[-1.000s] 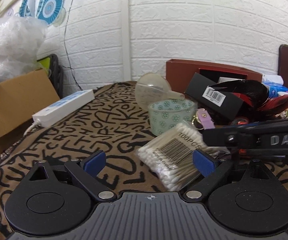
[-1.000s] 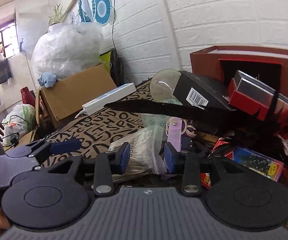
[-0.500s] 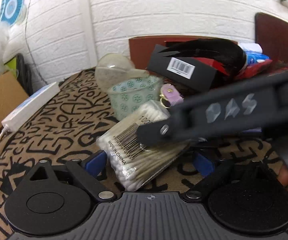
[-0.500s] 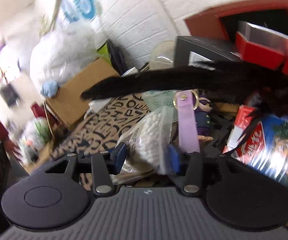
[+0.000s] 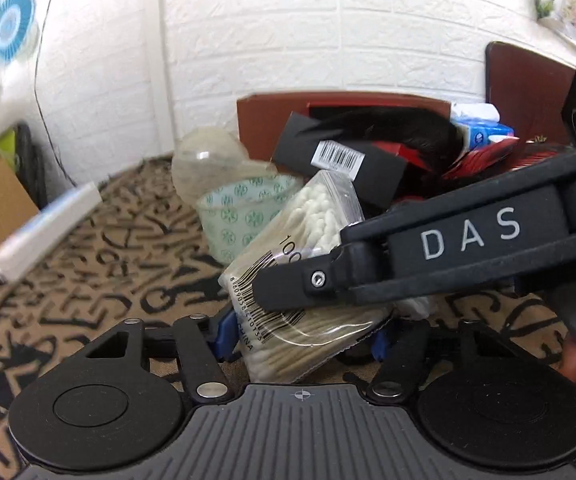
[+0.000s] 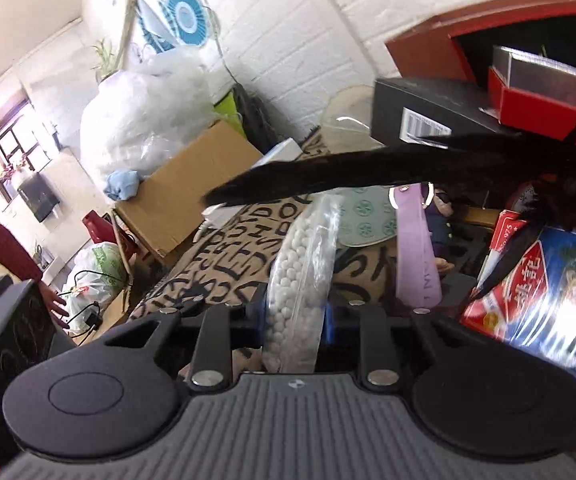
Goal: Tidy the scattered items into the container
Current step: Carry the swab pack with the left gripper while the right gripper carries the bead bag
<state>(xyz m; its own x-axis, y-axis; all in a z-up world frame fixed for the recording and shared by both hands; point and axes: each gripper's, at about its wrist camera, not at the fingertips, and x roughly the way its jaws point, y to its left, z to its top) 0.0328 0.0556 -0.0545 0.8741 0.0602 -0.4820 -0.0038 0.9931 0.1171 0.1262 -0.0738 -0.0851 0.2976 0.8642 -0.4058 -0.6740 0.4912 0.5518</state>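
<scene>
A clear bag of cotton swabs (image 5: 304,280) with a barcode is lifted off the patterned cloth. My right gripper (image 6: 297,320) is shut on the bag of cotton swabs (image 6: 304,264), held edge-on between its blue pads. In the left wrist view the right gripper's black arm (image 5: 428,256) crosses over the bag. My left gripper (image 5: 302,332) is open, its blue pads on either side of the bag's near end. The red-brown container (image 5: 272,116) stands at the back against the wall, crowded with items.
A mint patterned cup (image 5: 244,212) with a clear lid, a black barcoded box (image 5: 340,160), black feathers (image 6: 368,176), a purple strap (image 6: 412,252) and a tiger-print packet (image 6: 548,304) lie around. A white power strip (image 5: 44,232) and a cardboard box (image 6: 184,192) are at the left.
My right gripper closed on the swab bag and lifted it, tilting it upright. My left gripper moved in closer, so the bag now sits between its open pads.
</scene>
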